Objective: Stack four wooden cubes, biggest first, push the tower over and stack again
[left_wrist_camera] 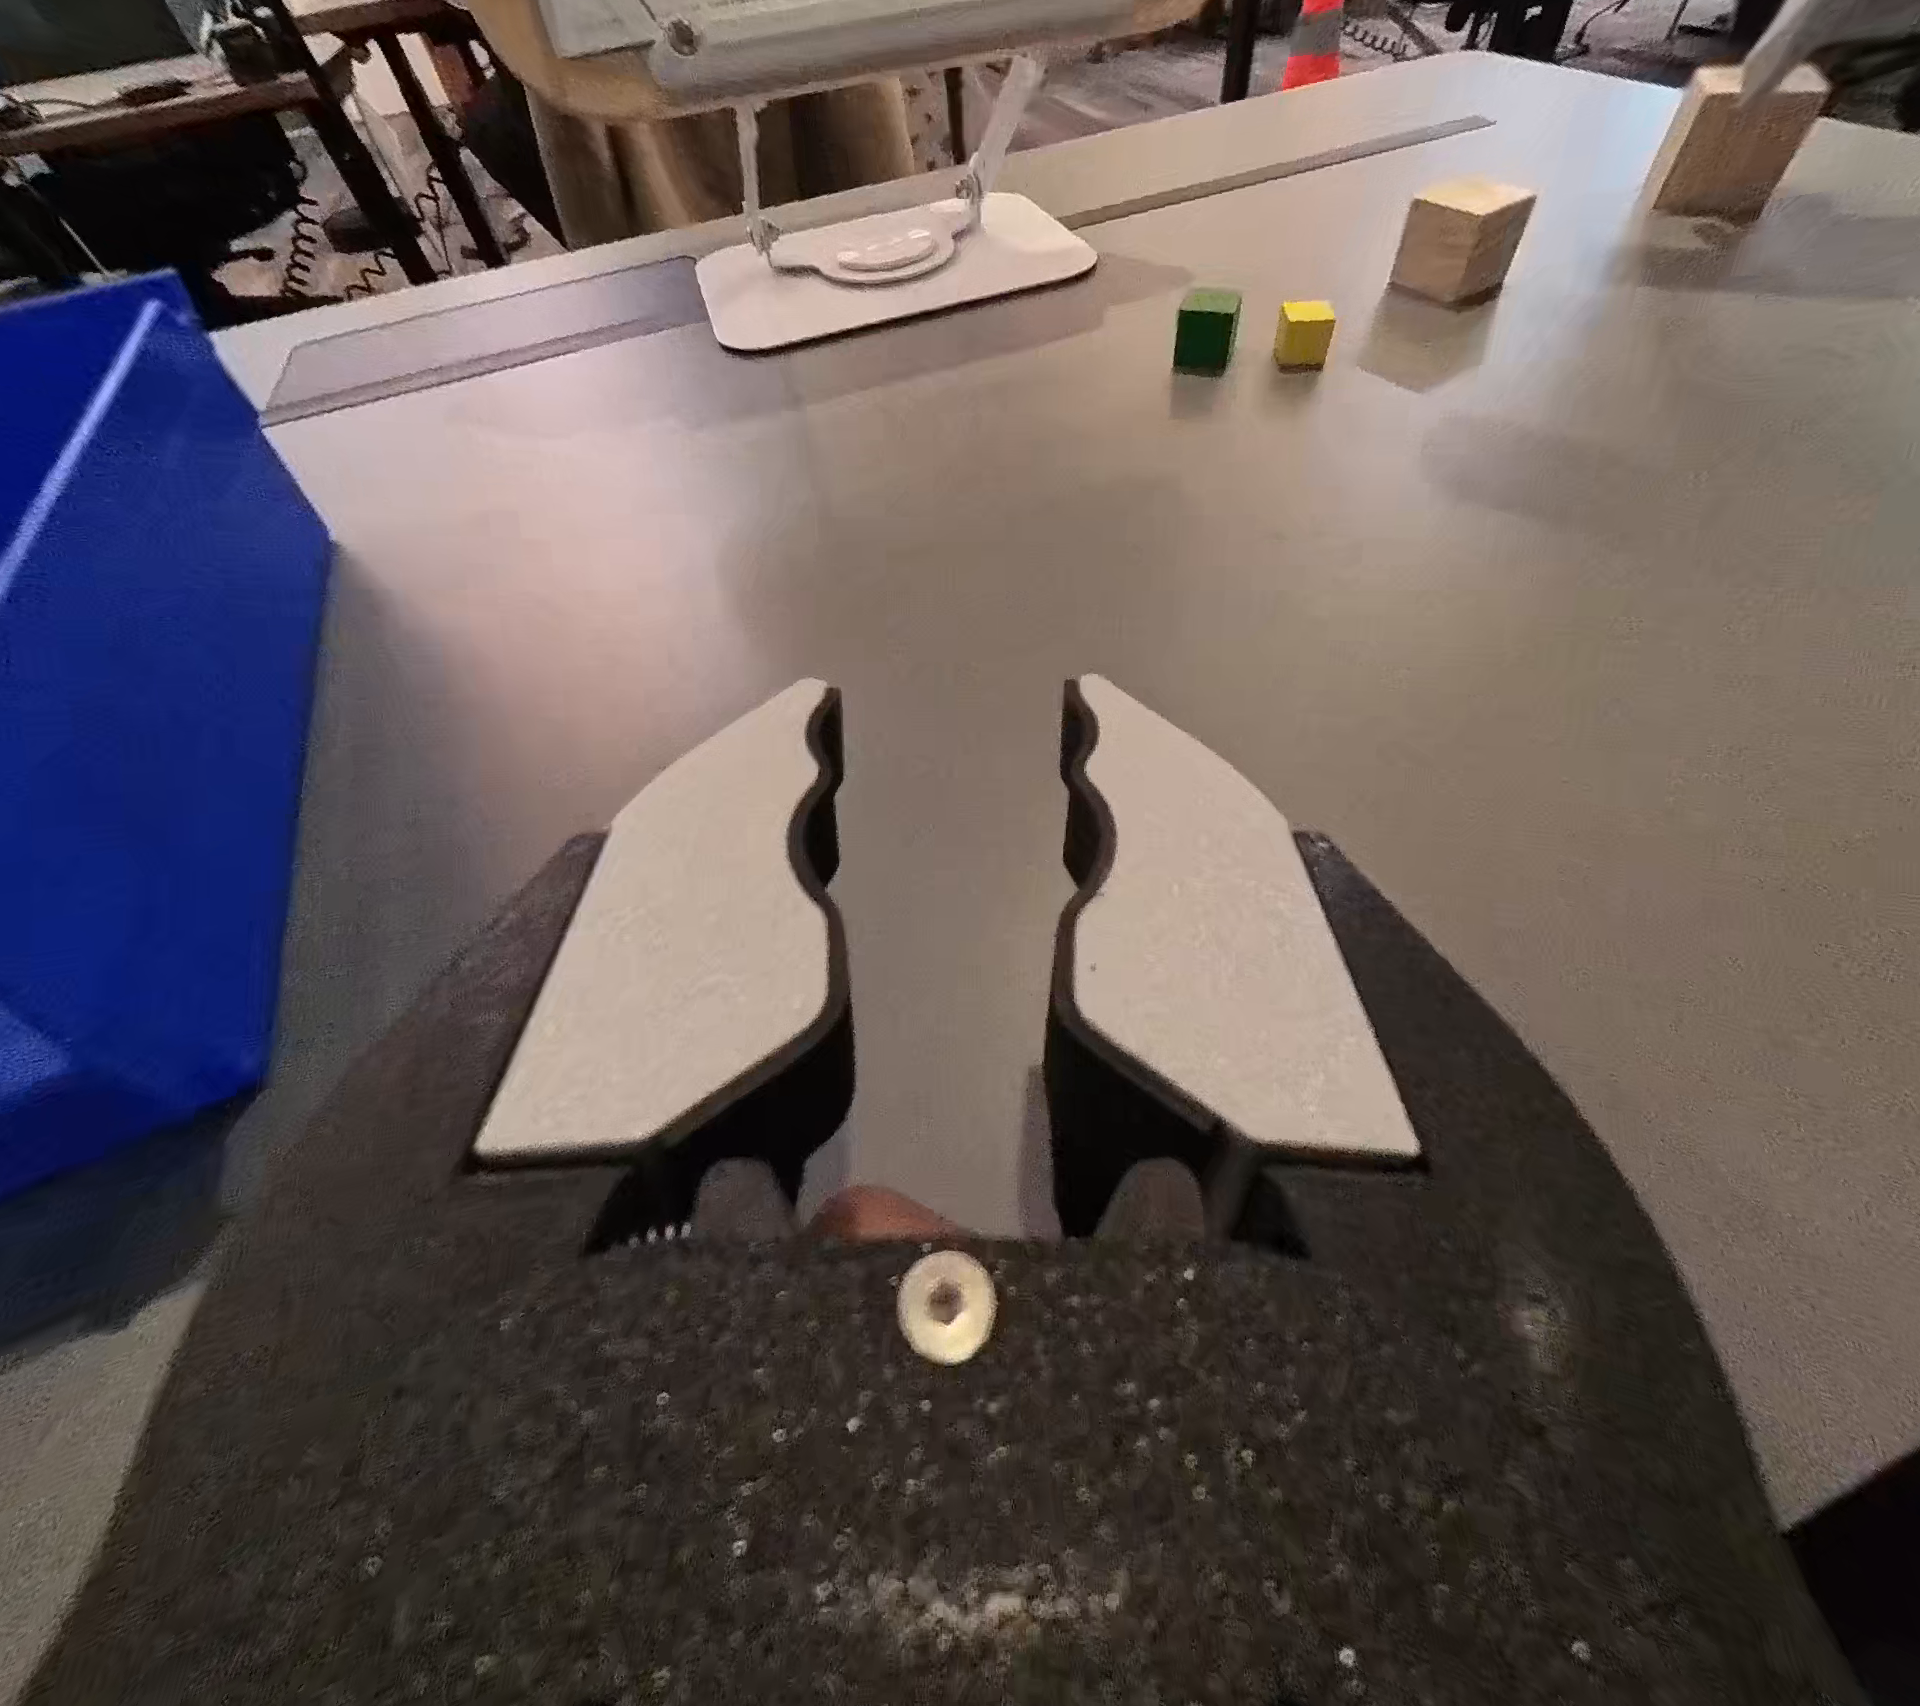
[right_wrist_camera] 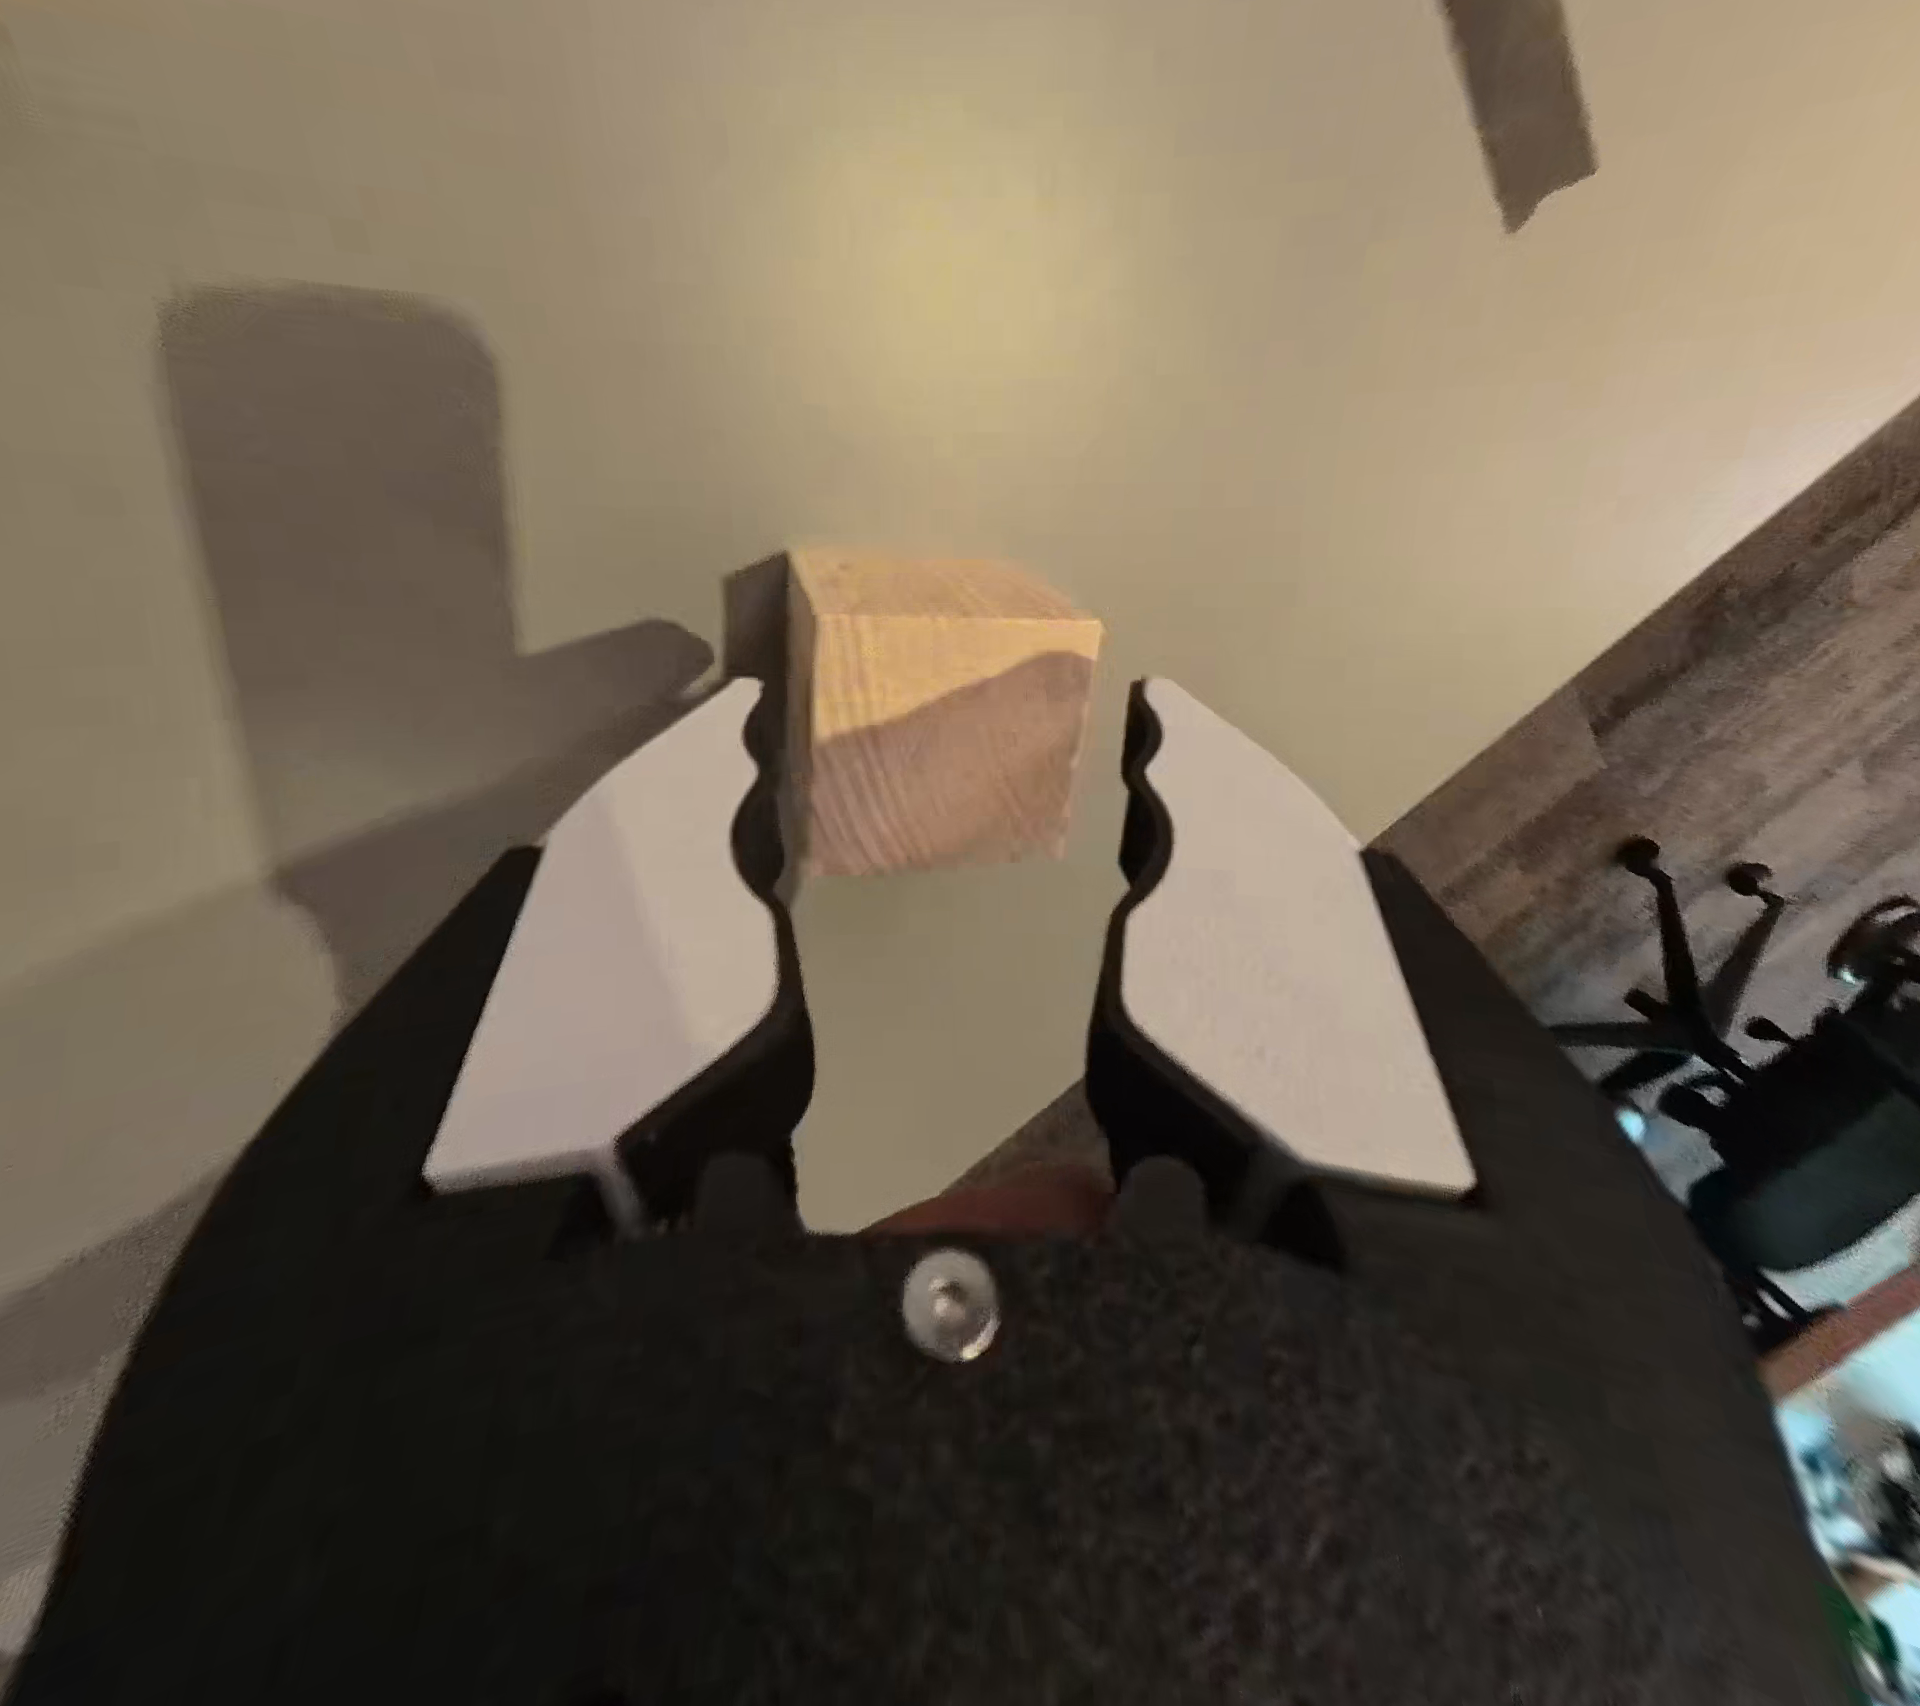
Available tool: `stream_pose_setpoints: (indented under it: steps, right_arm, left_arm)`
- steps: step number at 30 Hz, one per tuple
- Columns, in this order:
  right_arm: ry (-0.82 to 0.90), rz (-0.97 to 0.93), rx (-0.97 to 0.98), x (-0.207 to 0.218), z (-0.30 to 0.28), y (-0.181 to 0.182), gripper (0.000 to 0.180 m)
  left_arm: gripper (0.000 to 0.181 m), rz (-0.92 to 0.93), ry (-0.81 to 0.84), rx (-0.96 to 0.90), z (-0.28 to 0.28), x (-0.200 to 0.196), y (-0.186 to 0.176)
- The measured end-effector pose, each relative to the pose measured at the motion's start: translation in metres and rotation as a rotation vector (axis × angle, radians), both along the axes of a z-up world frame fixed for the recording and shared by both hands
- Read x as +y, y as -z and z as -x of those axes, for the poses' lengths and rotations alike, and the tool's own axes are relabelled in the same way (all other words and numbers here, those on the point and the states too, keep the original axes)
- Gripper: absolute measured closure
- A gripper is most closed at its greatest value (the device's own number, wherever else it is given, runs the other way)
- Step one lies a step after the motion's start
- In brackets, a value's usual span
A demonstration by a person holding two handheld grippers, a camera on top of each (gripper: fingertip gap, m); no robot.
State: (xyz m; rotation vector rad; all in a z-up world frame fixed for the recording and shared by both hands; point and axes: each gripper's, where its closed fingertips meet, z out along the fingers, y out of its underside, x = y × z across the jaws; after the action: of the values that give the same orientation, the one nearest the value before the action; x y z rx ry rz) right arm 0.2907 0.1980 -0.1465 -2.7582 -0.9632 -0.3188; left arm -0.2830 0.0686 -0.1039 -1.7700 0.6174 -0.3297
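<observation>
Right claw (right_wrist_camera: 945, 700) gapes released around the big wooden cube (right_wrist_camera: 935, 721) at frame centre; left claw (left_wrist_camera: 951, 700) is released over bare table (left_wrist_camera: 1143, 565)

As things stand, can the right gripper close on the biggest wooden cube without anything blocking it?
Probably yes. The right gripper hangs just over the biggest wooden cube, jaws open at about its width. The medium cube, green cube and yellow cube sit apart, off to one side.

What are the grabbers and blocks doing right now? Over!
Left gripper open, empty. Right gripper open around biggest cube, not clamped. Medium cube, green cube, yellow cube unstacked. Nothing blocking.
</observation>
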Motion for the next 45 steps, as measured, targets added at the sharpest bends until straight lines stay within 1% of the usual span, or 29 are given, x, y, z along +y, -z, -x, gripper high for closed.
stream_pose_setpoints:
  steps: [1, 4, 5, 7, 9, 11, 13, 16, 18, 22, 24, 26, 31, 34, 36, 37, 38, 39, 41, 43, 44, 45]
  right_arm:
    - [0.004, 0.029, -0.013, -0.001, -0.004, 0.01, 0.112]
    - [0.023, 0.1, -0.037, -0.007, -0.017, 0.035, 0.114]
    - [0.017, 0.081, -0.019, -0.004, -0.015, 0.034, 0.115]
    - [0.027, 0.048, 0.04, -0.002, -0.003, 0.023, 0.115]
    - [-0.037, -0.03, 0.025, 0.002, 0.018, -0.005, 0.115]
    - [-0.124, -0.109, 0.019, 0.002, 0.058, -0.039, 0.115]
    - [-0.238, -0.173, 0.011, -0.002, 0.115, -0.07, 0.115]
    - [-0.441, -0.194, -0.043, -0.019, 0.212, -0.091, 0.115]
    - [-0.536, -0.18, -0.042, -0.03, 0.275, -0.086, 0.115]
    - [-0.674, -0.115, -0.04, -0.055, 0.377, -0.053, 0.115]
    - [-0.714, -0.061, -0.003, -0.069, 0.414, -0.031, 0.115]
    - [-0.733, -0.037, -0.002, -0.076, 0.434, -0.011, 0.115]
    - [-0.703, -0.009, -0.015, -0.072, 0.442, 0.02, 0.115]
    - [-0.696, 0.008, 0.016, -0.07, 0.442, 0.028, 0.115]
    - [-0.7, -0.017, 0.009, -0.065, 0.442, 0.031, 0.115]
    - [-0.694, -0.033, 0.003, -0.063, 0.441, 0.028, 0.112]
    - [-0.692, -0.067, -0.001, -0.061, 0.44, 0.019, 0.106]
    - [-0.7, -0.1, 0.01, -0.06, 0.438, 0.003, 0.105]
    - [-0.679, -0.195, 0.064, -0.057, 0.427, -0.04, 0.107]
    - [-0.648, -0.336, 0.06, -0.039, 0.391, -0.089, 0.11]
    - [-0.627, -0.384, 0.037, -0.03, 0.367, -0.107, 0.113]
    - [-0.603, -0.404, 0.001, -0.019, 0.34, -0.117, 0.114]
  left_arm:
    - [0.141, 0.02, 0.012, -0.012, -0.003, 0.002, 0.001]
    - [0.141, 0.05, 0.026, -0.032, -0.006, 0.006, 0.003]
    - [0.141, 0.053, 0.024, -0.028, -0.005, 0.007, 0.004]
    - [0.141, 0.055, 0.025, -0.024, -0.004, 0.006, 0.008]
    - [0.141, 0.046, 0.023, -0.015, -0.002, 0.004, 0.009]
    - [0.142, 0.022, 0.006, 0.001, 0.004, 0.003, 0.007]
    - [0.143, -0.008, -0.03, 0.029, 0.012, 0.005, 0.005]
    - [0.144, -0.06, -0.095, 0.071, 0.023, 0.006, 0.002]
    - [0.146, -0.083, -0.121, 0.08, 0.027, 0.005, 0.001]
    - [0.147, -0.11, -0.153, 0.109, 0.033, 0.005, 0.0]
    - [0.147, -0.093, -0.162, 0.104, 0.034, 0.006, 0.003]
    - [0.147, -0.067, -0.159, 0.093, 0.034, 0.008, 0.008]
    - [0.147, -0.05, -0.15, 0.063, 0.035, 0.007, 0.008]
    - [0.147, -0.045, -0.135, 0.064, 0.032, 0.006, 0.009]
    - [0.147, -0.045, -0.123, 0.069, 0.029, 0.004, 0.009]
    - [0.146, -0.047, -0.122, 0.076, 0.028, 0.004, 0.009]
    - [0.146, -0.051, -0.122, 0.082, 0.028, 0.003, 0.009]
    - [0.146, -0.052, -0.118, 0.084, 0.027, 0.002, 0.009]
    - [0.145, -0.049, -0.112, 0.082, 0.027, 0.0, 0.009]
    - [0.145, -0.044, -0.107, 0.077, 0.027, -0.001, 0.009]
    - [0.145, -0.041, -0.106, 0.071, 0.027, -0.001, 0.009]
    - [0.145, -0.037, -0.104, 0.067, 0.026, -0.001, 0.008]
